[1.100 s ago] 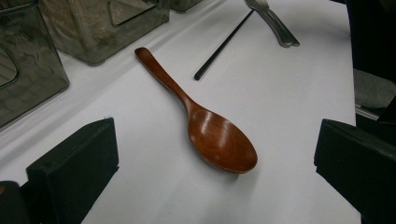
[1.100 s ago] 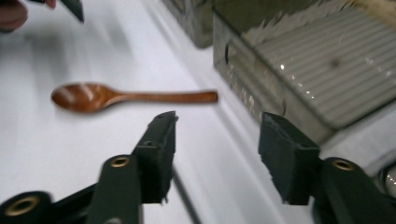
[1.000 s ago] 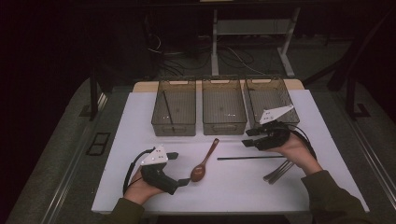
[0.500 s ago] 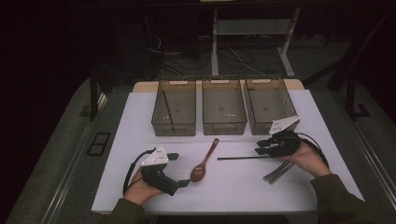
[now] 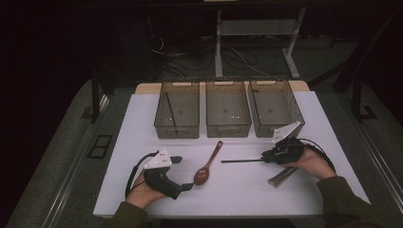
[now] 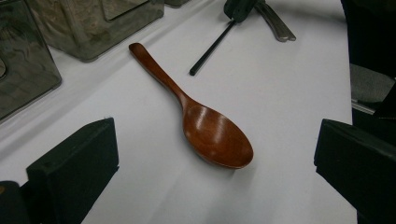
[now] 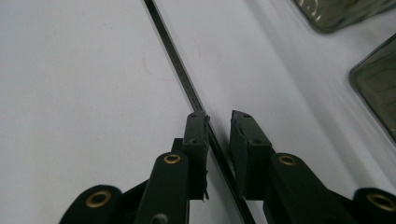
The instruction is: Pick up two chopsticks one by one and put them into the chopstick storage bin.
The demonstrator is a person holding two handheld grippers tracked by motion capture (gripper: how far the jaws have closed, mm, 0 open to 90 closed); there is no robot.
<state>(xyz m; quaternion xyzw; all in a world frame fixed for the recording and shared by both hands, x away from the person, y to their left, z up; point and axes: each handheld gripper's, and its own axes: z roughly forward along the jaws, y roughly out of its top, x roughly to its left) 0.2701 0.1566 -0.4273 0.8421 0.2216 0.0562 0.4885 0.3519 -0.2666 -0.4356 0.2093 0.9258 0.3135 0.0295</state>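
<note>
At the near left edge of the white table (image 5: 304,107) we hold the left gripper (image 5: 183,173), jaws spread wide and empty, aimed at a brown wooden spoon (image 6: 196,112) lying just ahead. Further right, our right gripper (image 7: 218,122) sits low over a thin black straight chopstick (image 5: 241,161); its jaws have just been closing and straddle the stick, one pad against it, a gap at the other, not clamped. The chopstick lies flat, long axis across the table, free end pointing left toward the spoon. Beyond stand three clear plastic bins (image 5: 228,109).
</note>
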